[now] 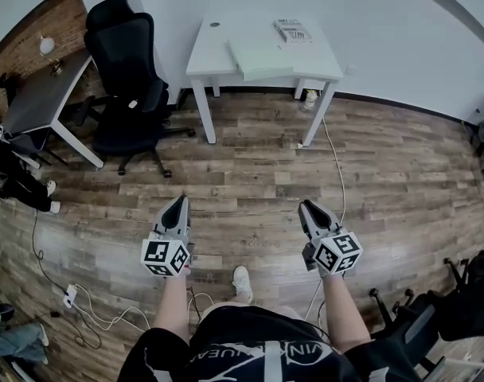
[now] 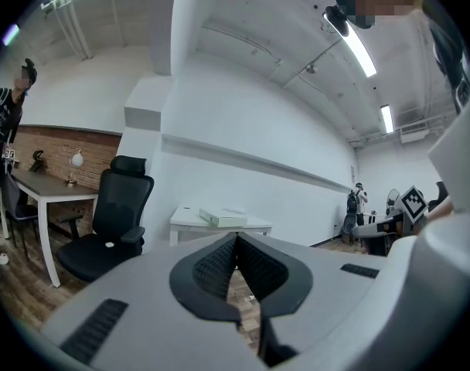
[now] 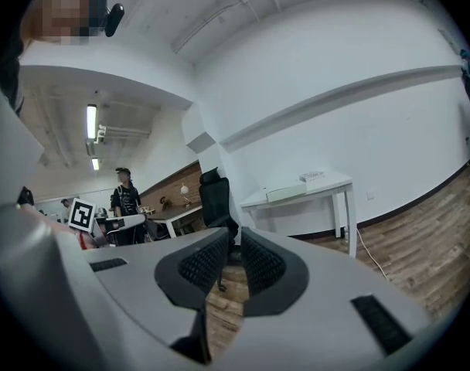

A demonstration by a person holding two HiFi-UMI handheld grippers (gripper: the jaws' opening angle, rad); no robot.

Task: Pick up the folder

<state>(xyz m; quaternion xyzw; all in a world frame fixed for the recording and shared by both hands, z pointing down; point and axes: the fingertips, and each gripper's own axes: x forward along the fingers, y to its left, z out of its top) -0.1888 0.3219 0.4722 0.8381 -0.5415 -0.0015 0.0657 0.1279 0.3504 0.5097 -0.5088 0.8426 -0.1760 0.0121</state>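
We hold left gripper (image 1: 178,203) at 7 o'clock, right gripper (image 1: 307,207) at 5 o'clock, both jaws pressed together, empty. Folder (image 1: 262,60) lies on white table (image 1: 214,64) at 12 o'clock, well apart.

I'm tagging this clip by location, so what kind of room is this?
Most likely an office: a white desk with a pale green folder on it, a black office chair beside it, and a grey desk near a brick wall.

Bright, even light. Ceiling strip lamps (image 2: 357,45) glare high above the white table (image 2: 258,227), with only faint shadows beneath it. Fisheye bending, dark corners. The left gripper (image 2: 236,239) fingers (image 2: 208,273) look soft.
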